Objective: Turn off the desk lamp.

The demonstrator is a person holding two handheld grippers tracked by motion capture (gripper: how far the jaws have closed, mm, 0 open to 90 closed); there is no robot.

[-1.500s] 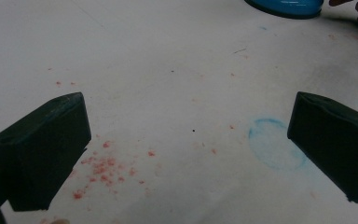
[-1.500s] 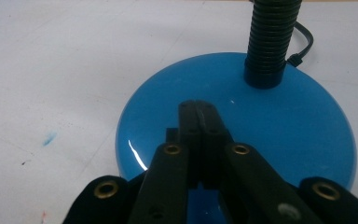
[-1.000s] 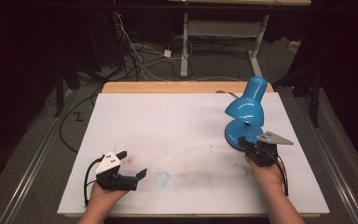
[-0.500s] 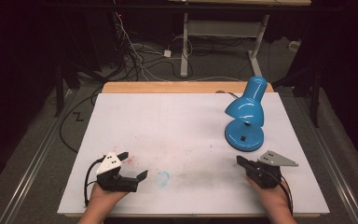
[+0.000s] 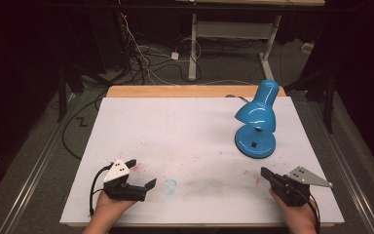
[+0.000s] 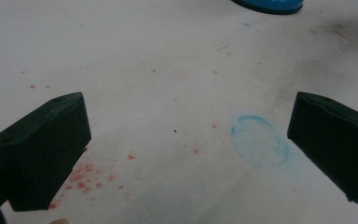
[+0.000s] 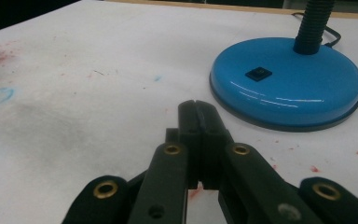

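A blue desk lamp (image 5: 256, 122) stands on the right half of the white table (image 5: 185, 131), its shade bent down over its round base (image 7: 286, 84), which carries a small black switch (image 7: 258, 74). My right gripper (image 5: 265, 173) rests near the front right edge, short of the base, jaws pressed together with nothing between them (image 7: 198, 109). My left gripper (image 5: 141, 174) lies at the front left, jaws wide apart and empty (image 6: 186, 140), over a faint blue ring mark (image 6: 259, 141).
Red specks (image 6: 86, 175) and a grey smudge (image 5: 209, 183) stain the table sheet. A wooden strip (image 5: 175, 91) runs along the far edge. Cables (image 5: 146, 58) and a metal stand (image 5: 233, 34) sit on the dark floor beyond. The lamp's cord (image 5: 236, 97) trails off behind it.
My right gripper has drawn back from the lamp's base toward the front edge of the table. The left gripper has barely moved.
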